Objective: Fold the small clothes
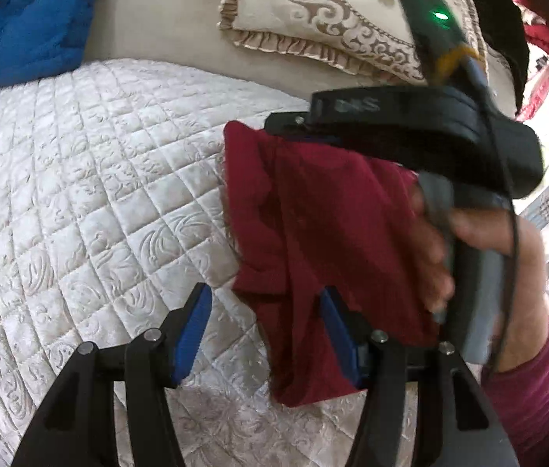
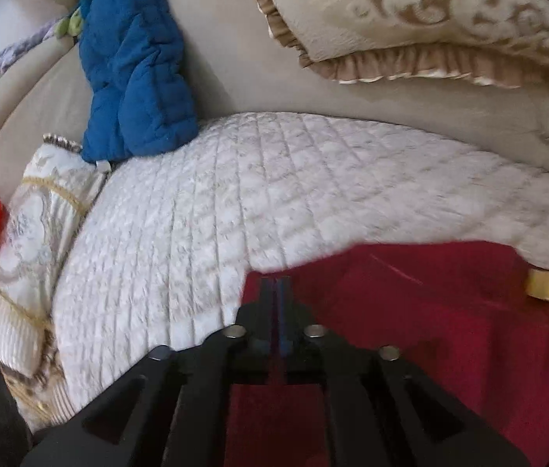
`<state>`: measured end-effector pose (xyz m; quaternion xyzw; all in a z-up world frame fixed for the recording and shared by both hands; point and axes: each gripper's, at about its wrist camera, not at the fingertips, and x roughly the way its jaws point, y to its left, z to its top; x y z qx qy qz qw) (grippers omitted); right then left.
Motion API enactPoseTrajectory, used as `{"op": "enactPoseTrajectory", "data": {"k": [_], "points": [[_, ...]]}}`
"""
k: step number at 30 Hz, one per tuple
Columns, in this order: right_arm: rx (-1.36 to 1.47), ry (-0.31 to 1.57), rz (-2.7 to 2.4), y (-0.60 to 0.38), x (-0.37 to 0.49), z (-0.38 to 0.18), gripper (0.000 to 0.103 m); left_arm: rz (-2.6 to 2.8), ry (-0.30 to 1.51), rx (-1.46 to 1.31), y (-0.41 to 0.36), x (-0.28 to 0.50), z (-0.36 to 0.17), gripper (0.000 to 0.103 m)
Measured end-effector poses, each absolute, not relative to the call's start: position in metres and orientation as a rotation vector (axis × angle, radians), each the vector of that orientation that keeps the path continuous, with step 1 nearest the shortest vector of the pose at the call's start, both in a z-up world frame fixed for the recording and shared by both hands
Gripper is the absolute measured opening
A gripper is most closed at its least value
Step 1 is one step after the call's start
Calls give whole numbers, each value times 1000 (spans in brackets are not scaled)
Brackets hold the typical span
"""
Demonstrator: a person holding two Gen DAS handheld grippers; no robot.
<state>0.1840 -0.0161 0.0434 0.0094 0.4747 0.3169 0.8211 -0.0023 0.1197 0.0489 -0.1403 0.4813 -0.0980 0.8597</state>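
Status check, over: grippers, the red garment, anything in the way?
Left gripper open, one pad over the red garment. Right gripper shut on its edge. Quilted cushion beneath; nothing blocking.

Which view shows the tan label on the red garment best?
The right wrist view: the tan label lies in plain sight near the red garment's far edge. In the left wrist view the garment hangs bunched and no label shows.

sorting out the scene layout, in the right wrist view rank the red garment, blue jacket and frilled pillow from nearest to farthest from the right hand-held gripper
1. red garment, at the right hand-held gripper, which is shut on its edge
2. blue jacket, up left, past the quilt
3. frilled pillow, up right; too close to the jacket to rank firmly
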Motion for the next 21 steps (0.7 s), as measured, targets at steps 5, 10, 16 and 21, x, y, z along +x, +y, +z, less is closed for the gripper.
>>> {"op": "enactPoseTrajectory", "data": {"k": [5, 10, 16, 21], "points": [[-43, 1027, 624, -32, 171, 50, 16, -210, 1024, -247, 105, -4, 45, 63], [-84, 1122, 620, -14, 179, 19, 15, -210, 1045, -191, 95, -4, 39, 63], [-7, 1057, 658, -19, 184, 35, 0, -285, 1045, -217, 98, 3, 41, 17], [74, 1034, 703, -7, 192, 29, 0, -233, 1017, -285, 118, 4, 46, 16]]}}
